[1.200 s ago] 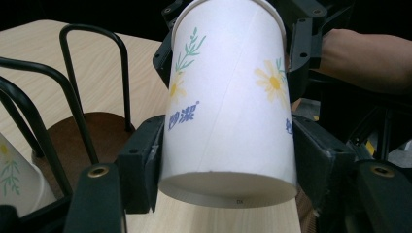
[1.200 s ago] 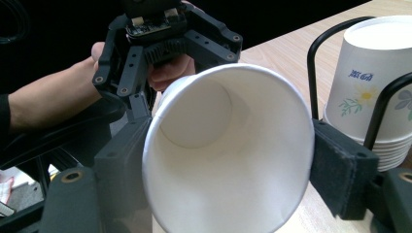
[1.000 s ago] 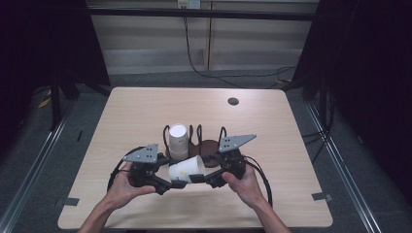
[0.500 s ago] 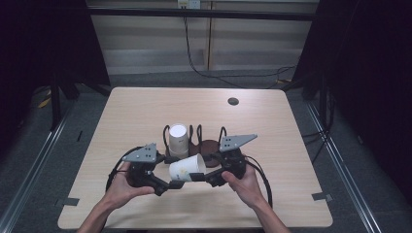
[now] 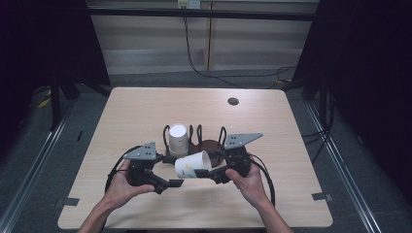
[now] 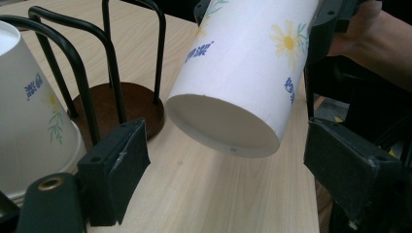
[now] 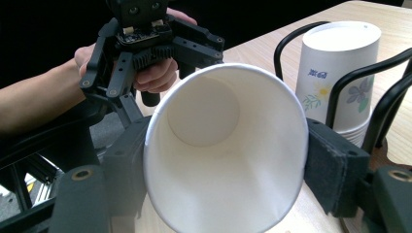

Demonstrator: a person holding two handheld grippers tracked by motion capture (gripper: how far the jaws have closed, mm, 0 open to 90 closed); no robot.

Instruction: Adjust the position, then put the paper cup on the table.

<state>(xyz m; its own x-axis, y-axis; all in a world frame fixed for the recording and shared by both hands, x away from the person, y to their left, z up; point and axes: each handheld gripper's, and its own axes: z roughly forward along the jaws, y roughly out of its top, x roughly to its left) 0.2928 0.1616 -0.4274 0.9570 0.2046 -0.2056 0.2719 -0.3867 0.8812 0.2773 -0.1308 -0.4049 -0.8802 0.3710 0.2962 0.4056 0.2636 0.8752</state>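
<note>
A white paper cup (image 5: 191, 165) with flower print lies on its side in the air, and my right gripper (image 5: 208, 171) is shut on it near its rim. In the right gripper view the cup (image 7: 223, 155) has its open mouth toward the camera, squeezed between the pads (image 7: 330, 165). My left gripper (image 5: 167, 184) is open just left of the cup's base. In the left gripper view the cup (image 6: 243, 68) hangs ahead of the spread jaws, with its base toward me. A stack of upside-down cups (image 5: 178, 138) stands in a black wire rack (image 5: 209, 144).
The rack has a round brown base (image 6: 121, 104) and black wire loops (image 6: 92, 63), close behind both grippers. A small dark disc (image 5: 233, 101) lies at the back right of the wooden table (image 5: 141, 107). Cables (image 5: 265, 174) trail from the grippers.
The cup in my right gripper has shifted slightly right and up. The left gripper stays open near the cup's base.
</note>
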